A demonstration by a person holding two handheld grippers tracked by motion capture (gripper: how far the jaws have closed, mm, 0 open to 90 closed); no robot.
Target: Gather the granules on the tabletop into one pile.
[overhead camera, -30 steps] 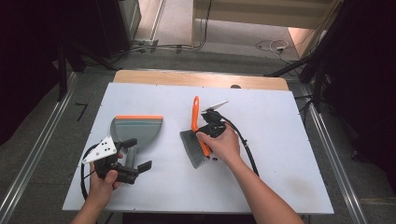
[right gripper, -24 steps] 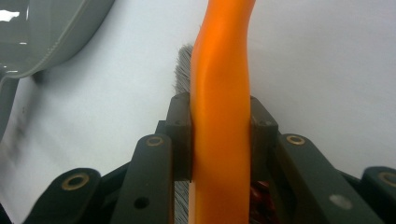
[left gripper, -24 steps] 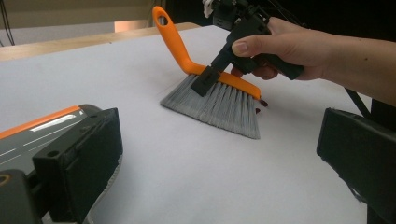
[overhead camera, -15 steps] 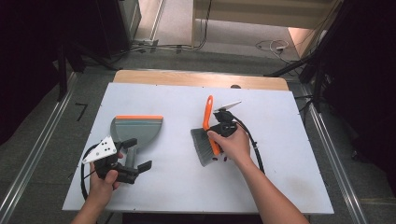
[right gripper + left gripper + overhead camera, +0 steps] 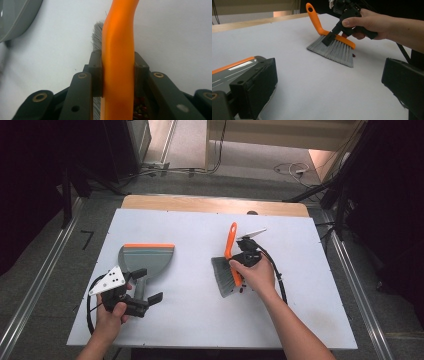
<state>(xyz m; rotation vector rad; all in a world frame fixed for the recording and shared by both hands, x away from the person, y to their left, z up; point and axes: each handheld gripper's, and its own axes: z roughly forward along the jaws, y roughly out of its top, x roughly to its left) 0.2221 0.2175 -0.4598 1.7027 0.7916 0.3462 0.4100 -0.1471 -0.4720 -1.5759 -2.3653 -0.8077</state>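
The brush [image 5: 229, 265] is sitting right of the table's middle, its grey bristles resting on the white table [image 5: 200, 320] and fanning toward 7 o'clock, while its orange handle is pointing toward 12 o'clock. The right gripper [image 5: 239, 268] is clamping that handle between its 2 black jaws, which are pressing on both sides of the orange bar in the right gripper view [image 5: 117, 75]. The person's right hand [image 5: 255, 275] is wrapping the gripper body at the brush's 3 o'clock side. A few small dark red bits [image 5: 353, 55] are lying just beside the bristles.

At 9 o'clock from the brush, well apart, the grey dustpan [image 5: 146, 260] is lying flat with its orange edge facing 12 o'clock. The left gripper [image 5: 149, 296] is waiting at the dustpan's 6 o'clock, near its handle, with its jaws standing wide apart and nothing between them. The left hand [image 5: 111, 312] is gripping it near the table's front edge.
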